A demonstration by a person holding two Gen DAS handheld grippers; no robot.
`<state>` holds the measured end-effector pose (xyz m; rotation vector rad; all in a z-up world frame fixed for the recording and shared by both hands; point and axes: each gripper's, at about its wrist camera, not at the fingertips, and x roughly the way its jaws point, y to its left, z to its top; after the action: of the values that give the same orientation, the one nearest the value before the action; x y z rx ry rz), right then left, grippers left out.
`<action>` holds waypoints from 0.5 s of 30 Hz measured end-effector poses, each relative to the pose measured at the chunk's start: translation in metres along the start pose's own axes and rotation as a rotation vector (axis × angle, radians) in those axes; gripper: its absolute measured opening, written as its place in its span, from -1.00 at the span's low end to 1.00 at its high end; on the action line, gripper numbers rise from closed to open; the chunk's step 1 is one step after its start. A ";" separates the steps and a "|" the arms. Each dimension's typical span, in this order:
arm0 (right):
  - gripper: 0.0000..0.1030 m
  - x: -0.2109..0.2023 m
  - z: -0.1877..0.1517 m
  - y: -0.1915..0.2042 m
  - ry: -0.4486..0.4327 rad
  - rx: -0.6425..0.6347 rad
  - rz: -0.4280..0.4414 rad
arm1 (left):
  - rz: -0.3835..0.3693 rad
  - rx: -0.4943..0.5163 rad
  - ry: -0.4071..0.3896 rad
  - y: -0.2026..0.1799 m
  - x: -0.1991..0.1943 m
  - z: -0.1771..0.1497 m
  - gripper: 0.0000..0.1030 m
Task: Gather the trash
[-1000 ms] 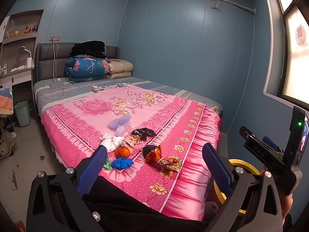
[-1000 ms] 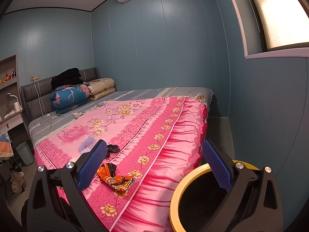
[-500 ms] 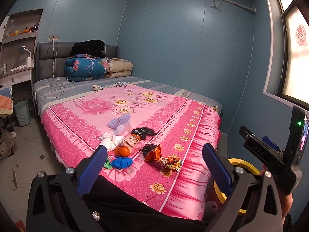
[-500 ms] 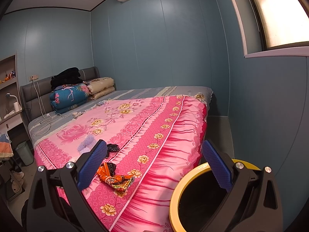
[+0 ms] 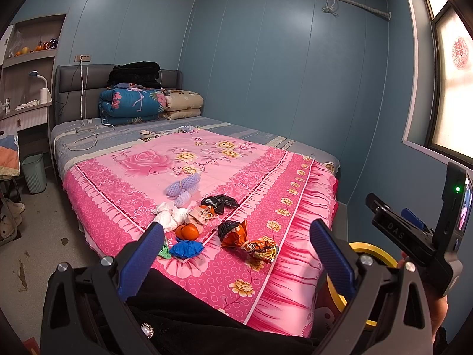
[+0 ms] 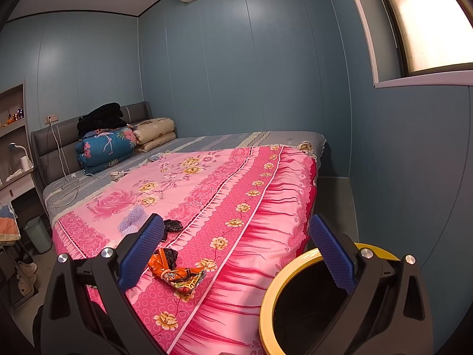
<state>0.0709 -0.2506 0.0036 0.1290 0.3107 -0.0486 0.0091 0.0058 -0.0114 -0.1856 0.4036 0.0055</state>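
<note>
Hovering with both jaws wide open and empty, the left gripper (image 5: 236,254) and right gripper (image 6: 236,251) are facing trash: snack wrapper (image 6: 180,275) lying just ahead, bin (image 6: 283,269) probably below right; I'd be approaching low.

Ahead of the left gripper (image 5: 236,257), whose jaws stand wide apart, the pink bedspread (image 5: 207,159) is free behind the trash pile (image 5: 207,222). Below the right jaw of the right gripper (image 6: 236,254), the yellow-rimmed bin (image 6: 283,278) stands open, just beside the bed edge.
</note>
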 end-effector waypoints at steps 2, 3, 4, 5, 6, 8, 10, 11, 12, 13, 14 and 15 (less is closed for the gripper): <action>0.85 0.000 -0.001 0.000 0.001 0.001 0.000 | 0.000 0.000 -0.001 0.000 0.000 0.000 0.84; 0.85 0.000 -0.001 0.000 0.001 0.000 -0.001 | 0.000 0.000 -0.001 0.000 0.000 0.000 0.84; 0.85 0.000 -0.001 0.000 0.001 0.000 0.000 | 0.000 0.000 -0.001 0.000 0.000 0.000 0.84; 0.85 0.000 -0.001 0.000 0.002 0.000 0.000 | 0.000 -0.001 0.000 0.000 0.000 0.000 0.84; 0.85 0.000 -0.001 0.000 0.002 0.001 0.000 | 0.001 -0.001 0.000 -0.001 0.000 0.000 0.84; 0.85 0.000 -0.002 0.000 0.003 0.000 0.002 | 0.001 -0.001 -0.001 -0.001 0.000 0.000 0.84; 0.85 0.001 -0.003 0.001 0.005 -0.001 0.001 | 0.001 0.000 0.000 -0.001 0.000 0.000 0.84; 0.85 0.001 -0.003 0.001 0.006 -0.002 0.001 | 0.001 0.000 0.000 0.000 0.001 0.000 0.84; 0.85 0.002 -0.003 0.000 0.005 0.000 0.001 | 0.001 -0.001 0.001 0.000 0.000 0.000 0.84; 0.85 0.001 -0.003 0.000 0.005 0.000 0.000 | 0.001 -0.002 0.001 0.000 0.000 0.000 0.84; 0.85 0.001 -0.004 0.001 0.005 -0.001 -0.003 | 0.001 -0.002 0.001 -0.001 0.001 0.000 0.84; 0.85 0.002 -0.004 0.000 0.005 -0.001 -0.007 | 0.000 -0.002 0.002 0.000 0.001 0.000 0.84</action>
<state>0.0718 -0.2497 -0.0006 0.1268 0.3164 -0.0550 0.0101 0.0057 -0.0117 -0.1879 0.4060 0.0061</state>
